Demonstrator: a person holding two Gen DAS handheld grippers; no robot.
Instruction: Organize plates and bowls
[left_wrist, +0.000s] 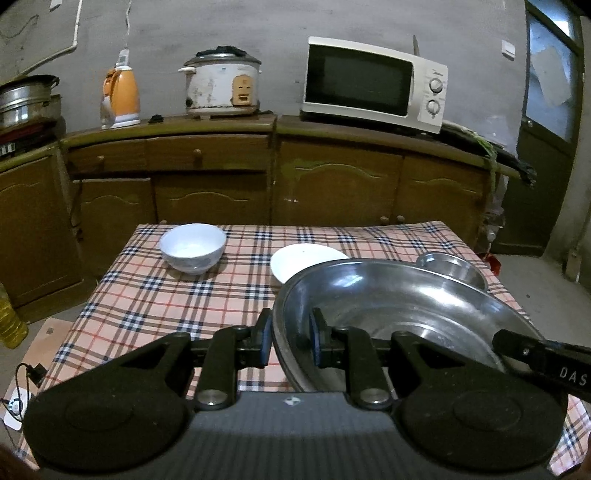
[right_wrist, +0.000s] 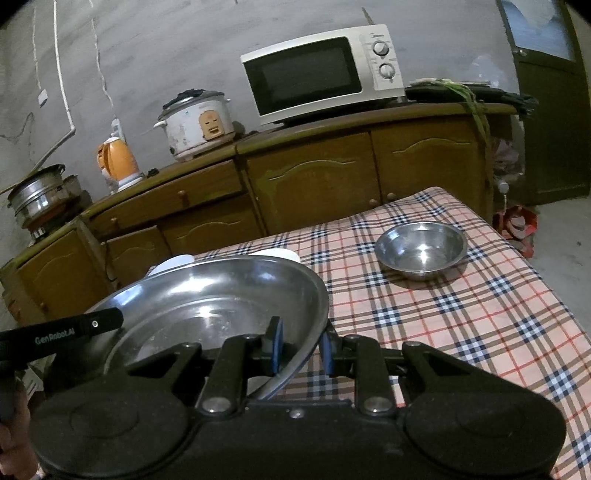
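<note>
Table (left_wrist: 155, 295) has a plaid cloth. On it: white bowl (left_wrist: 192, 246) far left, white plate (left_wrist: 295, 260) mid, small steel bowl (right_wrist: 421, 251) far right. Cabinets behind carry a microwave (left_wrist: 373, 85), rice cooker (left_wrist: 221, 86) and orange kettle (left_wrist: 122, 96).

Big steel pan (left_wrist: 388, 306) sits at the near table edge, tilted, its far rim hiding part of the white plate and most of the small steel bowl in the left view.

Left gripper (left_wrist: 290, 334) is clamped on the pan's left rim, one pad outside the wall, one inside. Right gripper (right_wrist: 302, 349) is clamped on the right rim the same way. Both come in roughly level from the near side.

Right view shows the small steel bowl whole and well apart from the pan; white bowl and plate are only slivers behind the pan's rim there. Left view shows both clearly, plus the right gripper's finger at the pan's right edge.
</note>
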